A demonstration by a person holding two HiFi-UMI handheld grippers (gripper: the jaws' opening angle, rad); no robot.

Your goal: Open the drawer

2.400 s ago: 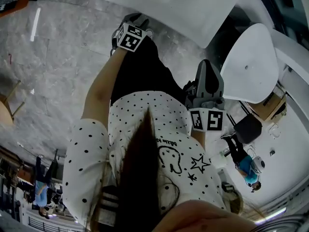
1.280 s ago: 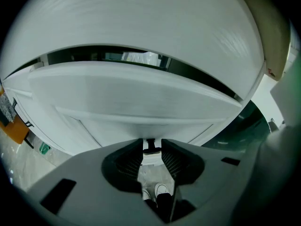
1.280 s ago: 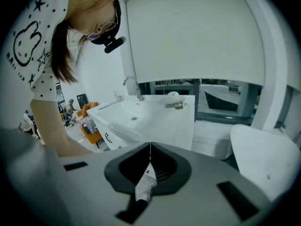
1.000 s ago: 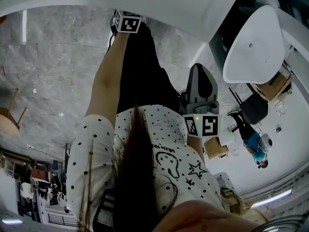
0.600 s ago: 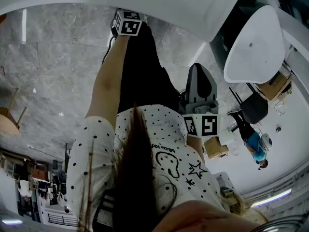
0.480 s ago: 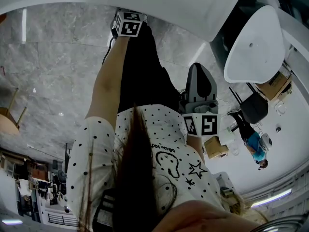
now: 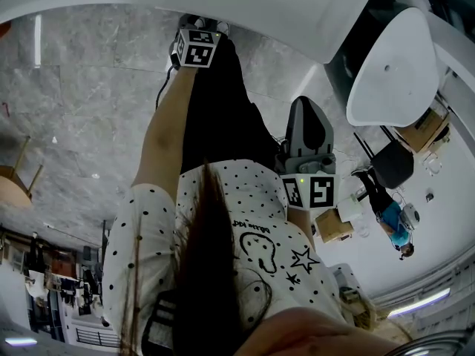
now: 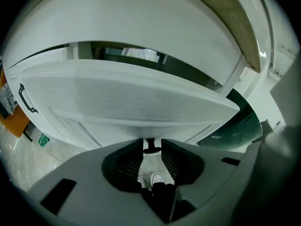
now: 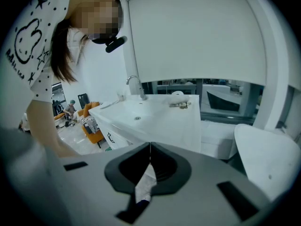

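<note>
- L gripper (image 8: 152, 150): jaws clamped on small dark knob (image 8: 150, 143), one jaw each side of it.
- Knob: fixed to white drawer (image 8: 131, 102) front, at 12 o'clock from the jaws.
- Drawer: stands partway out of cabinet. Dark gap (image 8: 136, 54) at 12 o'clock above the front, white table (image 8: 141, 18) top over that.
- Black handle (image 8: 26, 100): on neighbouring front, approx. 9 o'clock.
- R gripper (image 9: 149, 149): jaws closed tip to tip, nothing betw. them, well apart from drawer.
- Beyond R gripper: tap (image 9: 134, 84) at 12 o'clock, white chair (image 9: 268, 159) at 4 o'clock.
</note>
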